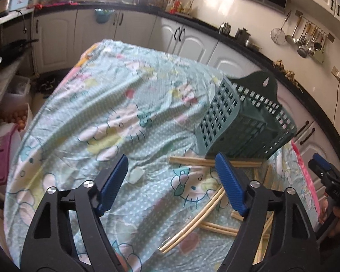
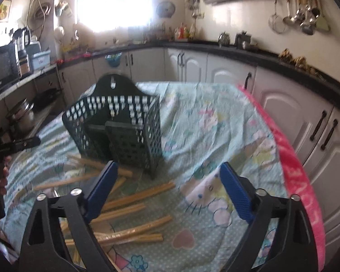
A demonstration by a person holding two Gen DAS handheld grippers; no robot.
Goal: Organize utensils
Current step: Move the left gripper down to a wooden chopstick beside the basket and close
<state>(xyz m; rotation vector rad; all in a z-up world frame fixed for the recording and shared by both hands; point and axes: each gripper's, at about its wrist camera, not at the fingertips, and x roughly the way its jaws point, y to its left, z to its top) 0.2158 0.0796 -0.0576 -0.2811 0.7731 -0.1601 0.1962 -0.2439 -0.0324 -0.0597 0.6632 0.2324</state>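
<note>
The green holder (image 2: pixel 115 131) stood upright mid-desk (image 2: pixel 215 124), mouth up for loading, chopsticks (image 2: pixel 136 195) scattered before it. Left gripper (image 1: pixel 172 181) and right gripper (image 2: pixel 167 190) hung spread and empty.

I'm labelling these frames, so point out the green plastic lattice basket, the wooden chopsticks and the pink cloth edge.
Green plastic lattice basket (image 2: pixel 133 149), right wrist view, front wall.
Wooden chopsticks (image 2: pixel 145 193), right wrist view, mid-shaft of one pair.
Pink cloth edge (image 2: pixel 294 165), right wrist view, middle of strip.
</note>
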